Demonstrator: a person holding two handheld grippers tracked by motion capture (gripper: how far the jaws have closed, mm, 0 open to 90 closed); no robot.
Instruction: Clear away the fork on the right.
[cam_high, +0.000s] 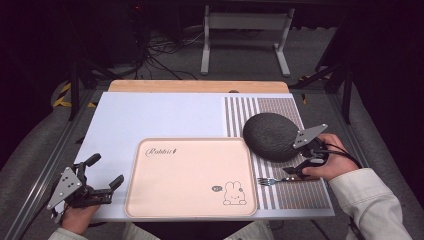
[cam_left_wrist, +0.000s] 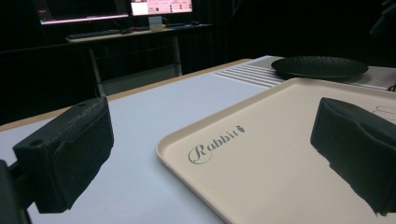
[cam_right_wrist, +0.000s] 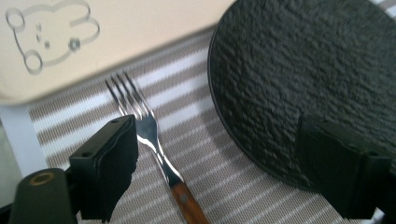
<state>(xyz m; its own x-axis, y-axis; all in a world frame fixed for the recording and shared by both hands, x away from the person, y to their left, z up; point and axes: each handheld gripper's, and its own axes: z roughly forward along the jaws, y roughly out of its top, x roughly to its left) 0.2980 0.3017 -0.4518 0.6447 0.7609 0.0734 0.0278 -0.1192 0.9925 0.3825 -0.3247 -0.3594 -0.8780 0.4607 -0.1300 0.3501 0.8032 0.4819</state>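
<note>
While the right tool (cam_right_wrist: 219, 163) hangs low over the striped grey and white woven mat (cam_high: 300, 192), its two black jaws stand apart with nothing squeezed between them. The shiny metal fork with the brown wooden handle (cam_right_wrist: 154, 154) lies flat on the mat between the jaws, close beside one of them, so it looks ready to be picked up. It sits between the pale pink plastic tray with the rabbit drawing (cam_high: 190, 175) and the round, rough black plate (cam_high: 272, 136), likely so it can go to either one. The left tool (cam_high: 102, 172) waits at the tray's left edge over the white bench (cam_high: 150, 117), jaws wide apart and holding nothing
</note>
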